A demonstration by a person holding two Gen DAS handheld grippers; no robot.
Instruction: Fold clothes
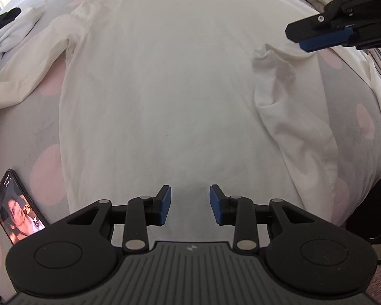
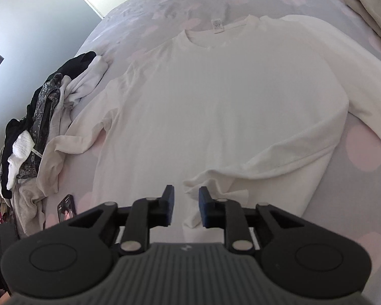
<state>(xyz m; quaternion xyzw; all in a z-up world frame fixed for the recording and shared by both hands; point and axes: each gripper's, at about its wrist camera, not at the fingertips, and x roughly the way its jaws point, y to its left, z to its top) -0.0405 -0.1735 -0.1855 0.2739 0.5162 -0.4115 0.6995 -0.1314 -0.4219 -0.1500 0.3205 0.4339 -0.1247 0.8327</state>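
Note:
A white long-sleeved shirt [image 1: 165,89] lies flat on the bed, collar at the far end. One sleeve [image 1: 279,76] is folded in over the body, and in the right wrist view its cuff [image 2: 193,185] ends just past my right fingertips. The other sleeve [image 1: 25,71] stretches out to the left. My left gripper [image 1: 190,203] hovers over the near hem, open, with only flat cloth under the gap. My right gripper [image 2: 186,200] is open with nothing clamped. In the left wrist view the right gripper [image 1: 298,38] hangs in the air above the folded sleeve, and no cloth dangles from it.
The bed sheet [image 1: 45,178] is grey with pink dots. A lit phone [image 1: 15,208] lies left of the hem. A heap of dark and light clothes [image 2: 33,127] sits along the bed's left edge. A beige cloth [image 2: 373,5] lies at the far right.

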